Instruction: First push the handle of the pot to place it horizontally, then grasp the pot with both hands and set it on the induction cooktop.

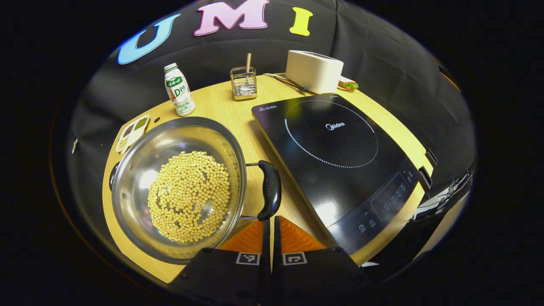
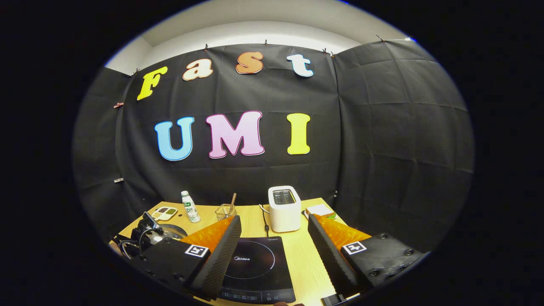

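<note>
In the left gripper view, the left gripper [image 1: 271,225] is seen with its fingers closed together, nothing held between them. The pot [image 1: 178,187], filled with yellow beans [image 1: 189,197], rests on the table [image 1: 221,106] just ahead and left of the fingertips; its black handle [image 1: 270,189] lies directly beyond them. The induction cooktop [image 1: 335,161] sits ahead to the right.

In the right gripper view, the right gripper [image 2: 274,238] is held wide open, the cooktop [image 2: 255,263] lying between its fingers. The pot [image 2: 172,231] is partly seen beyond the left finger.
</note>
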